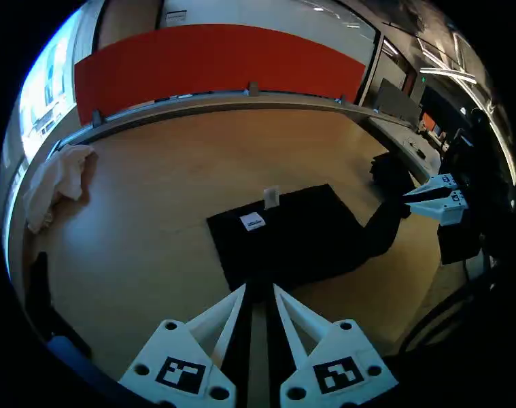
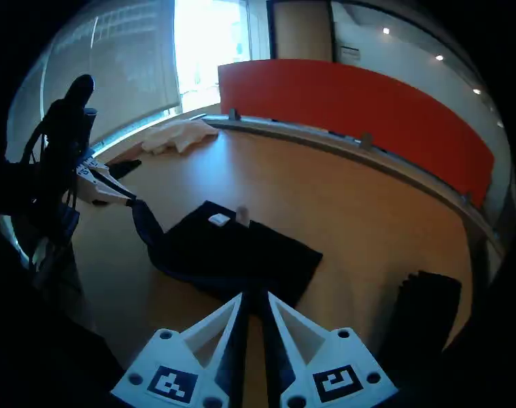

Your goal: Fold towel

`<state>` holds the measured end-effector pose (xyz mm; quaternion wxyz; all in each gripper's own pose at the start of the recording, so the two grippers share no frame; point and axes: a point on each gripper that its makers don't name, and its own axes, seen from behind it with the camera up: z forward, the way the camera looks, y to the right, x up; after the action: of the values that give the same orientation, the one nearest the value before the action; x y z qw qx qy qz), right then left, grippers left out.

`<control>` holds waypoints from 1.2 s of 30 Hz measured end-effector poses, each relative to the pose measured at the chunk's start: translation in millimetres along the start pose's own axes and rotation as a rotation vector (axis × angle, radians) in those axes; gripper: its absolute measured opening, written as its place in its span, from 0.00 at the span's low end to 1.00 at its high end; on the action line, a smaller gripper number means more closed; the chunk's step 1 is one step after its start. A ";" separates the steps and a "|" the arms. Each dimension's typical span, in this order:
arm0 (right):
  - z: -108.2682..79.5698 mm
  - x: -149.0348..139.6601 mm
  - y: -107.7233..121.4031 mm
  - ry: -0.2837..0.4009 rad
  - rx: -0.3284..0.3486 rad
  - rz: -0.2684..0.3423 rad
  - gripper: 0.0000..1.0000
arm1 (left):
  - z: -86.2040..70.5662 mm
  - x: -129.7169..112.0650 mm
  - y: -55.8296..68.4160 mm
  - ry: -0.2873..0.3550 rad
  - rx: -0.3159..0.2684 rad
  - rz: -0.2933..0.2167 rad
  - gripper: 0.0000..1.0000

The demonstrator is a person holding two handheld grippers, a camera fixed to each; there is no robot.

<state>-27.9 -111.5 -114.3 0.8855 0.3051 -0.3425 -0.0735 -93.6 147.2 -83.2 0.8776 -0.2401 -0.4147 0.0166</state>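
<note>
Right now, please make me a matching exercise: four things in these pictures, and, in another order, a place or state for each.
1 black towel
2 cream cloth
3 red partition
4 white label

A stands upright behind the table
B lies on the black towel
C heaped at the table's edge
D pinched by left gripper and right gripper

Pairs: 1-D, 2-C, 3-A, 4-B

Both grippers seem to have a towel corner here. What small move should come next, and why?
Probably carry both corners forward toward the far edge: the left gripper and right gripper each pinch the black towel, which lies mostly flat on the table.
</note>
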 end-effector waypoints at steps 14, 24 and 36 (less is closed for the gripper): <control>31.9 -5.2 22.0 -0.035 -0.045 0.007 0.12 | 34.5 11.0 -16.6 -0.012 0.002 0.003 0.13; 55.2 -17.6 36.6 -0.080 -0.069 0.035 0.12 | 62.7 11.1 -22.6 -0.043 -0.009 0.013 0.13; 82.9 -20.4 53.7 -0.110 -0.082 0.067 0.12 | 91.5 10.0 -38.6 -0.076 0.005 -0.003 0.13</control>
<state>-101.6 -102.1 -46.1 0.8791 0.2523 -0.3975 -0.0747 -160.9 152.7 -9.7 0.8619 -0.2365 -0.4479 0.0256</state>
